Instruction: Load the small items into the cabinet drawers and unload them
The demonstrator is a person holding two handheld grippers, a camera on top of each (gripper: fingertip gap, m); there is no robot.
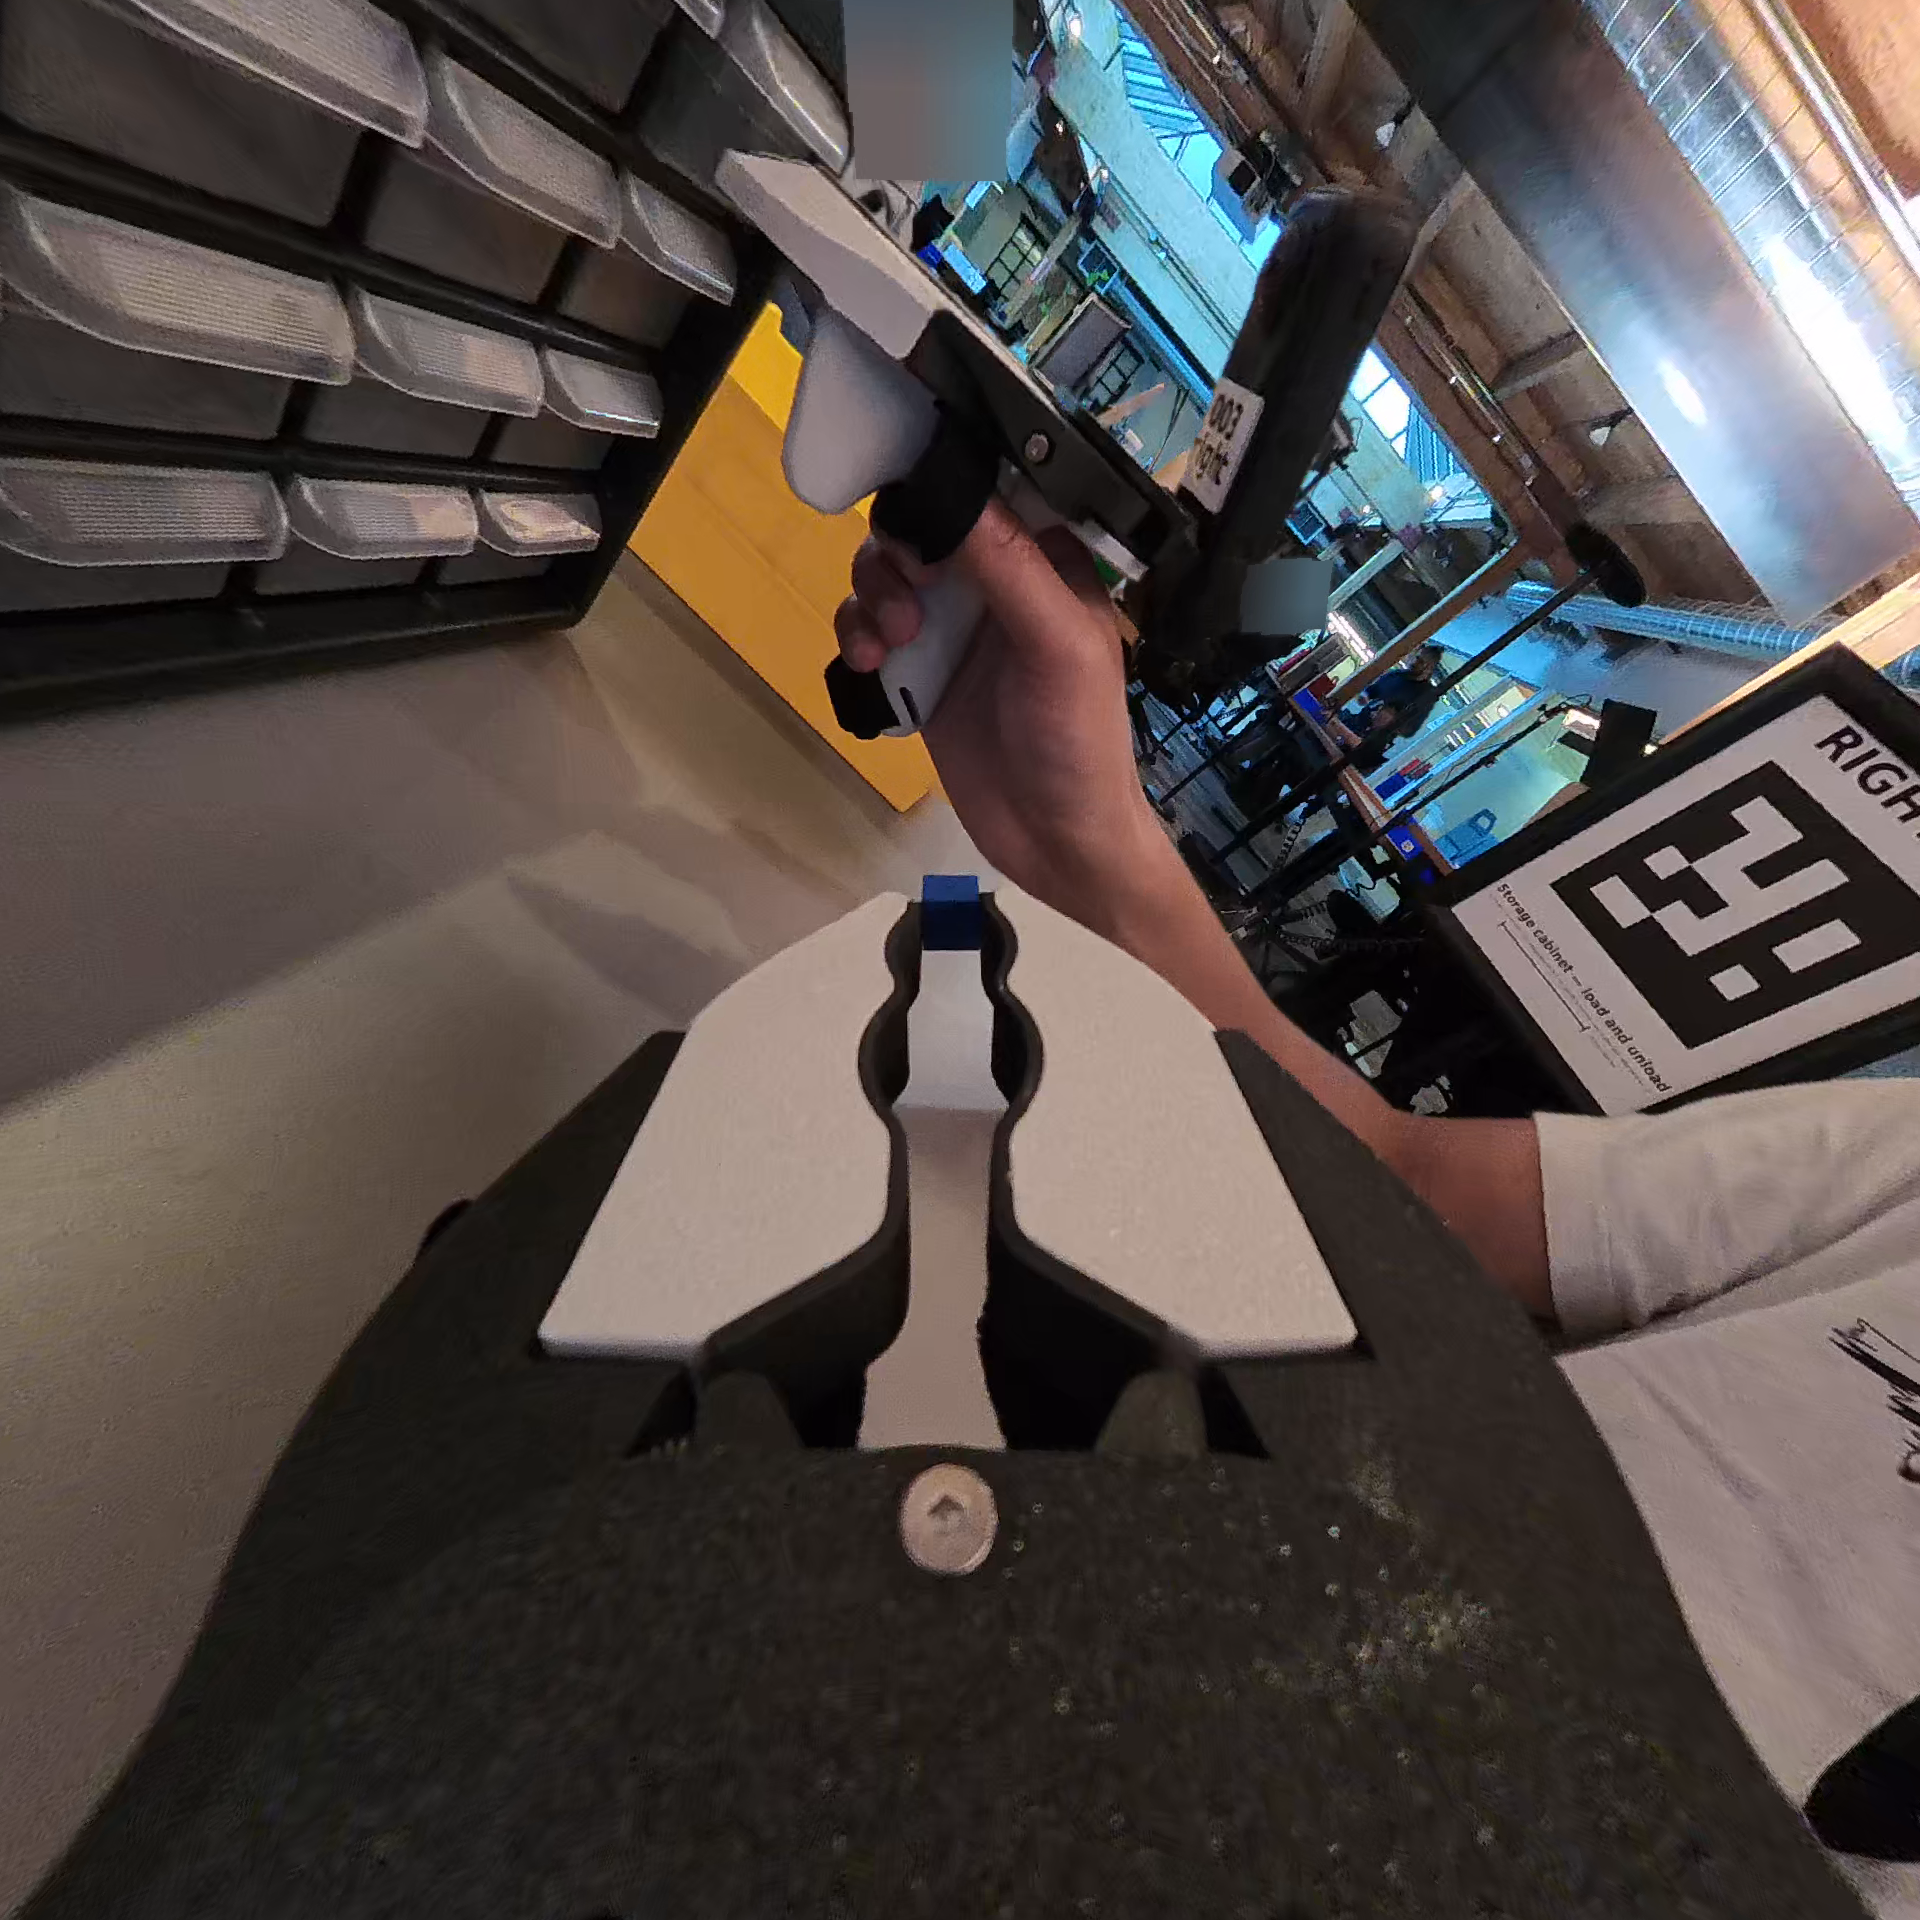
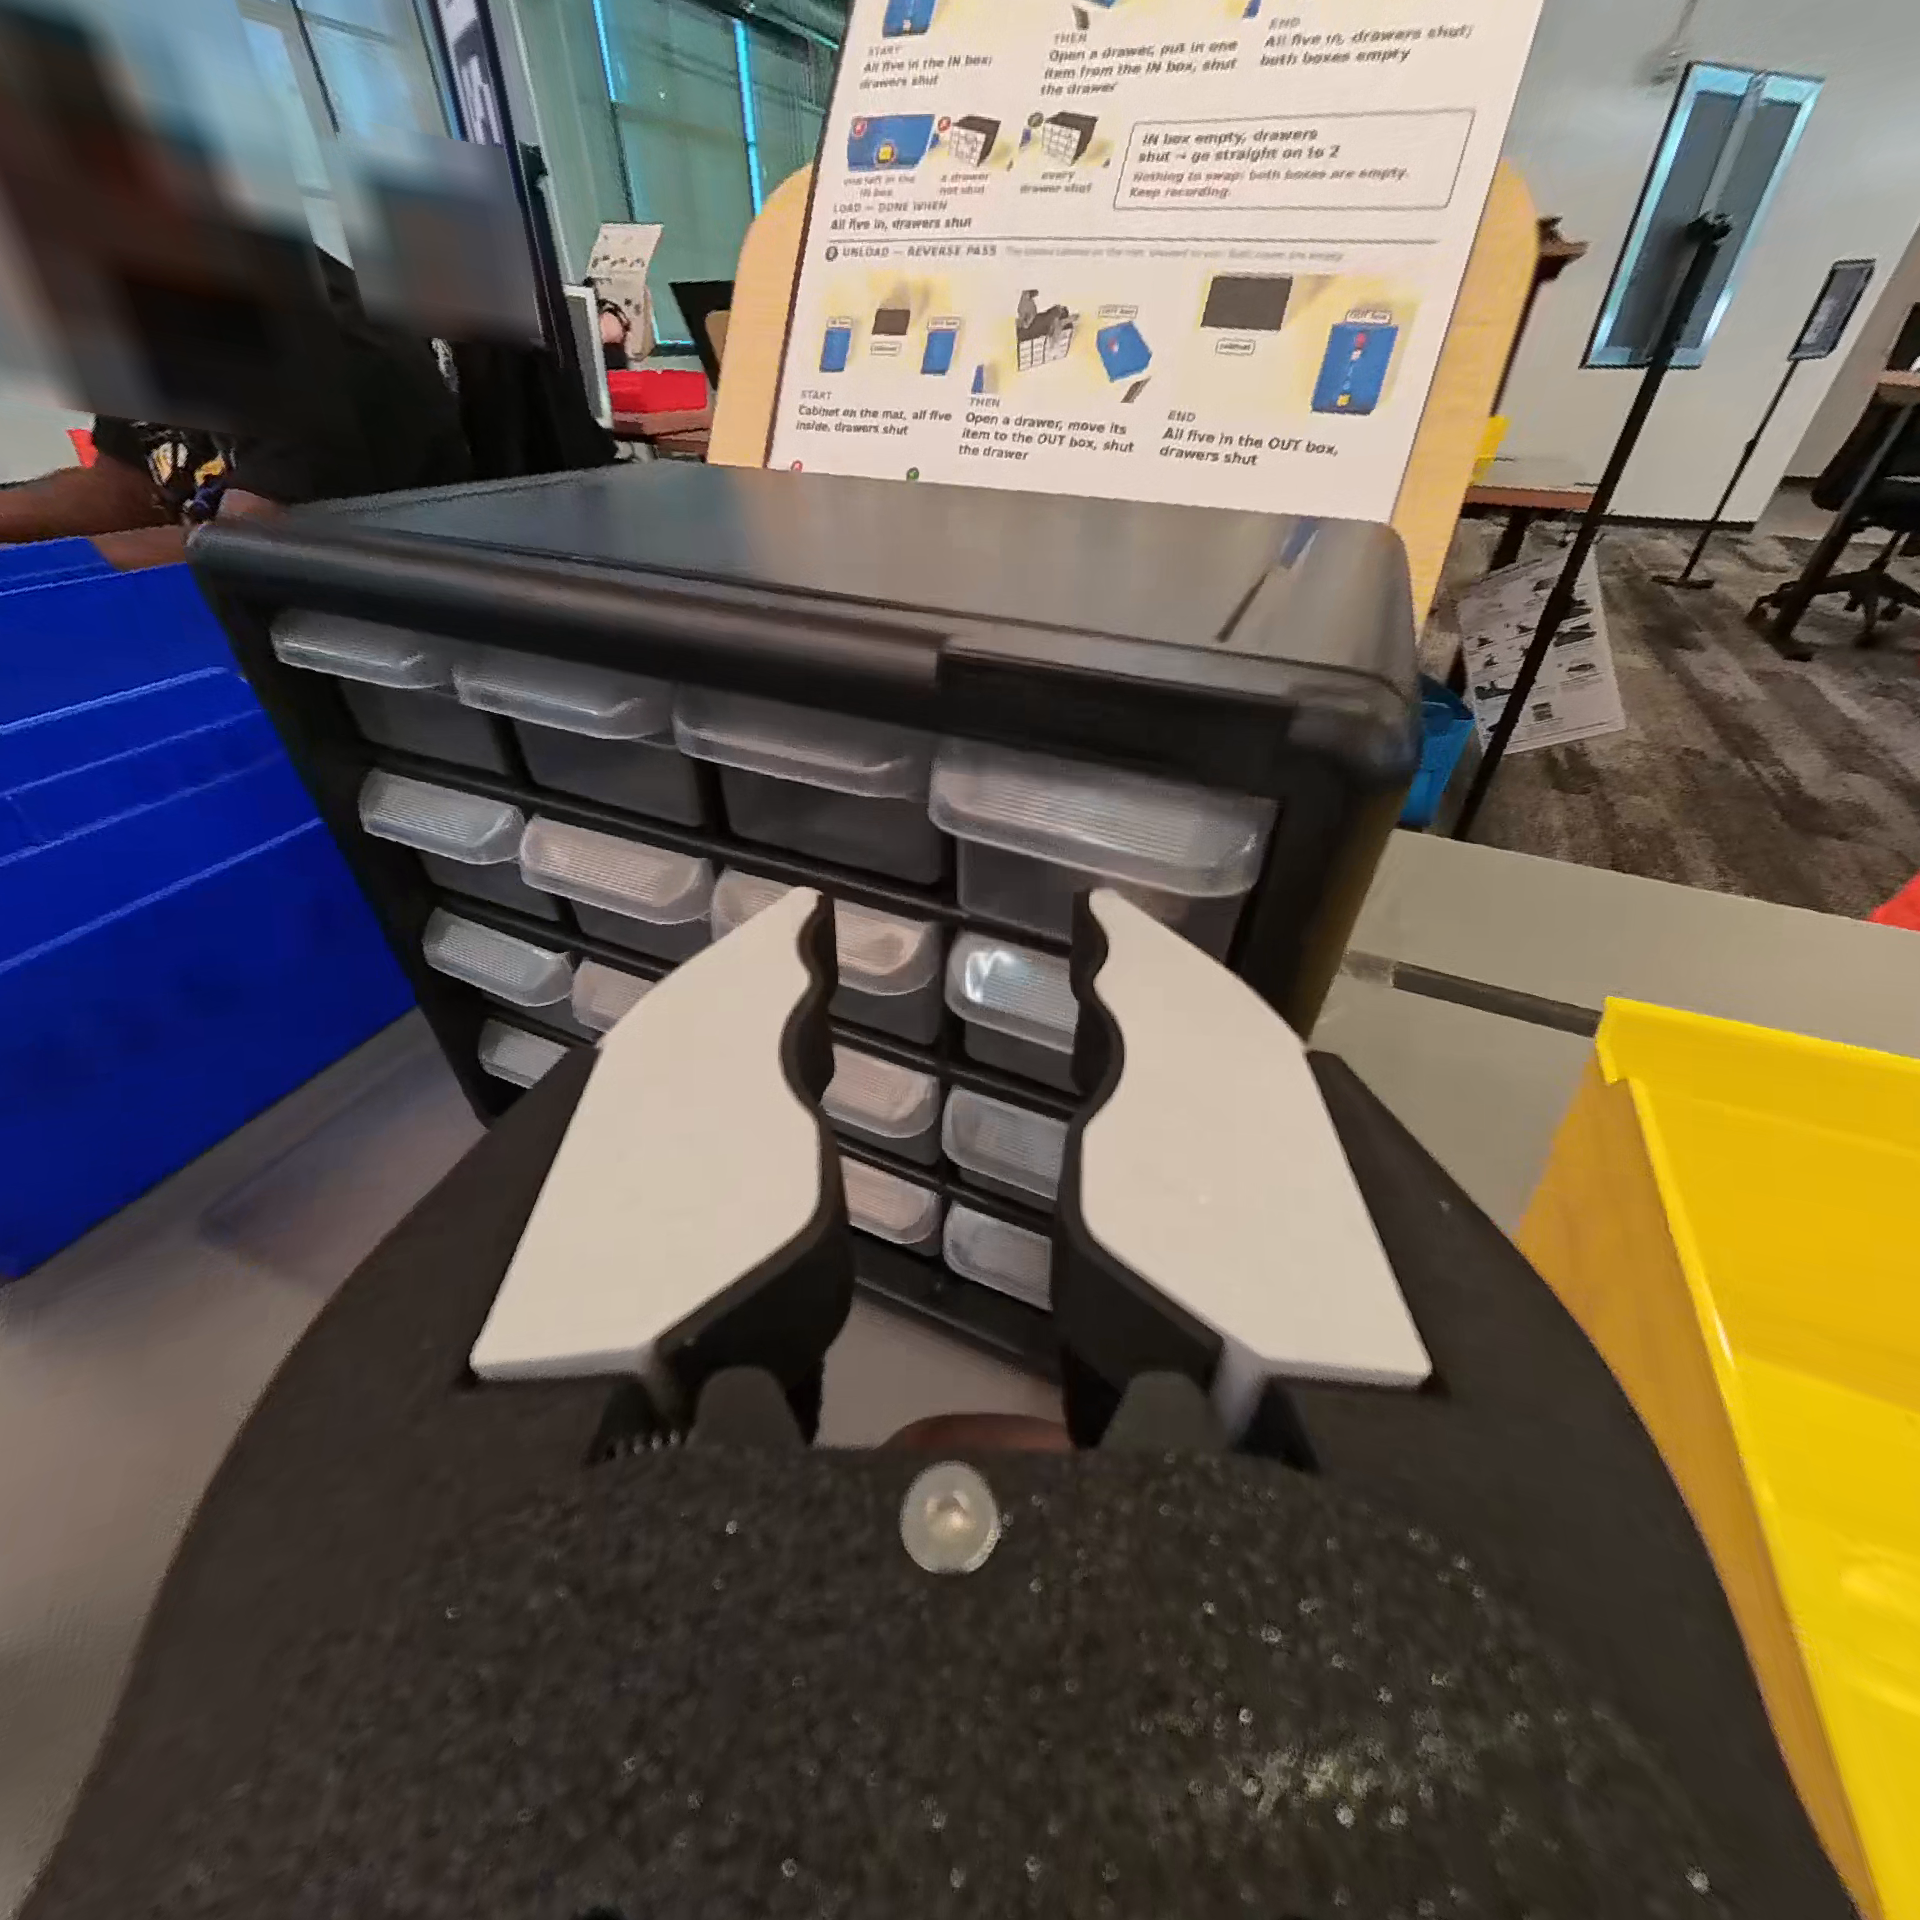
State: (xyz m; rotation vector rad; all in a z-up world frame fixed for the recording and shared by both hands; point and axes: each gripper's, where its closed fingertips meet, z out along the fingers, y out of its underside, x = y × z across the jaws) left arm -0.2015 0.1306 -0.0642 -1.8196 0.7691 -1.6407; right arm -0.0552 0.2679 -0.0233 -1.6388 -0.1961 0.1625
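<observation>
Left gripper (image 1: 951, 925) fingers pinch blue cube (image 1: 951, 912); right gripper (image 2: 951, 935) fingers spread, empty, facing cabinet (image 2: 810, 790); yellow bin (image 2: 1766, 1299) beside.

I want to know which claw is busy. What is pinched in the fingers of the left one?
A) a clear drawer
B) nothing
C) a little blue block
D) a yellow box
C: in the left wrist view, the left gripper has a small blue block pinched at the tips of its nearly closed fingers.
</observation>
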